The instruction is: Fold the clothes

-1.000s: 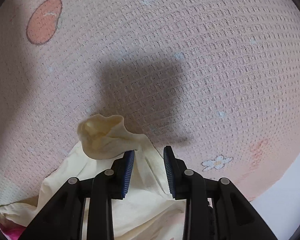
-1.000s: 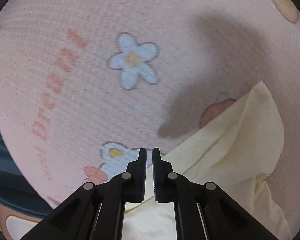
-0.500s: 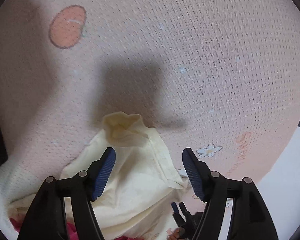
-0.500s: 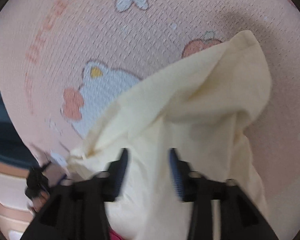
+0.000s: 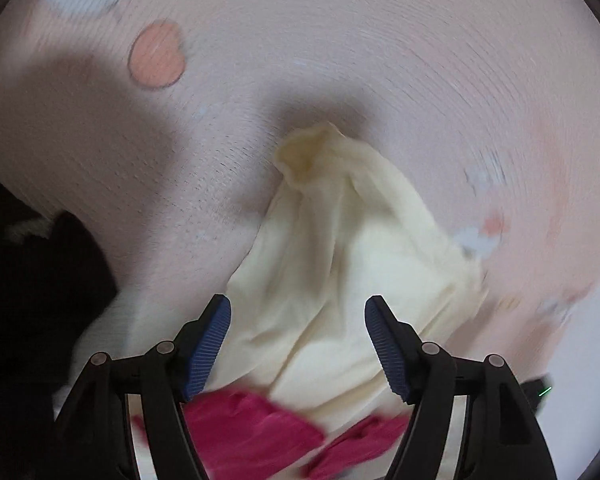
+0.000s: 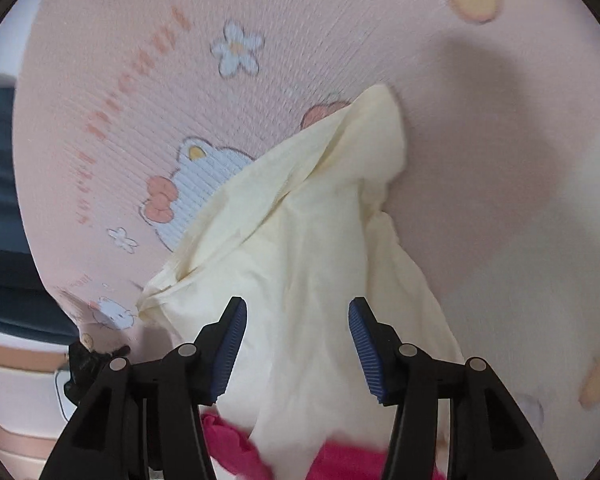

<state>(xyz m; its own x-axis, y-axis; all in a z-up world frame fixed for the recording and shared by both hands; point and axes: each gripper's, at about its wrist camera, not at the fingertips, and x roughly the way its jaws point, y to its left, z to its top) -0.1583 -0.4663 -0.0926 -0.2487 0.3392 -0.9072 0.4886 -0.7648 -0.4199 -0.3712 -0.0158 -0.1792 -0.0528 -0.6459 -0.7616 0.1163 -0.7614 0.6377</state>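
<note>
Right now my left gripper [image 5: 298, 344] and right gripper [image 6: 298, 346] both hang with fingers spread, gripping nothing, above the cream garment [image 5: 340, 272] rumpled on the pink bedsheet [image 6: 500, 208]. Pinching down blindly, I risk catching the magenta cloth [image 5: 252, 424] beneath it too.

A pink waffle-textured sheet [image 6: 480, 208] is spread flat, printed with flowers [image 6: 236, 48], cartoon figures [image 6: 204, 184] and lettering [image 6: 140, 68].

Soft indoor light | grey shadows fall across the pink blanket [image 5: 420, 60] | left view motion-smeared | fisheye corners black, edges warped
</note>
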